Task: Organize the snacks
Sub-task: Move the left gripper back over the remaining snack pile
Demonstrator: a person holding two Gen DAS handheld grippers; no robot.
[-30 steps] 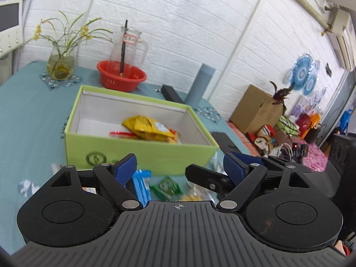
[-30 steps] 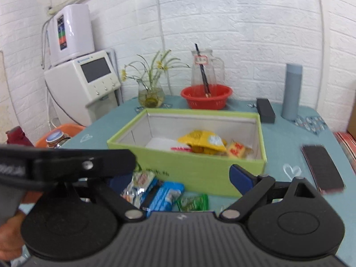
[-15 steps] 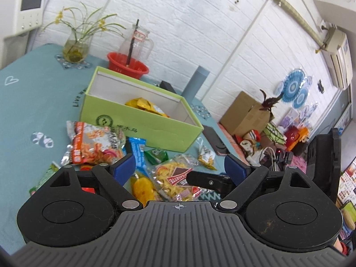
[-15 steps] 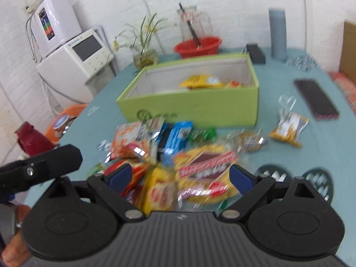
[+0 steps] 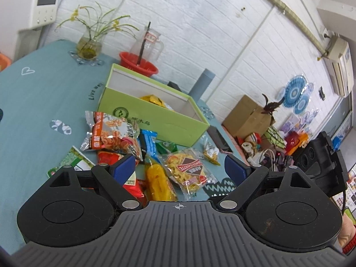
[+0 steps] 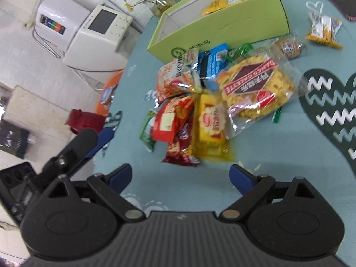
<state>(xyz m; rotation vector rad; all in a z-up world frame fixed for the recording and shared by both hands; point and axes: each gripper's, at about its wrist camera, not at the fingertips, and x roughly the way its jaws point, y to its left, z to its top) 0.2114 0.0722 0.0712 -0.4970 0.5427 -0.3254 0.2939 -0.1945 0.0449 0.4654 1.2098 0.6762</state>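
A green box [image 5: 153, 120] stands open on the teal table [image 5: 33, 102] with a yellow packet [image 6: 219, 3] lying inside it, and just in front of the box's near wall the loose snacks sit in a heap — an orange chip bag [image 6: 173, 80], a blue wrapper [image 6: 212, 63], a clear bag of galettes [image 6: 255, 84], a red packet [image 6: 172, 118] and a yellow biscuit pack [image 6: 212, 126] — while a small yellow pouch [image 6: 323, 30] lies apart, beside the box's right end. The left hand-held gripper [image 5: 180, 166] and the right hand-held gripper [image 6: 180, 178] both have their jaws spread wide with nothing between them, each poised above the table on the side of the heap away from the box.
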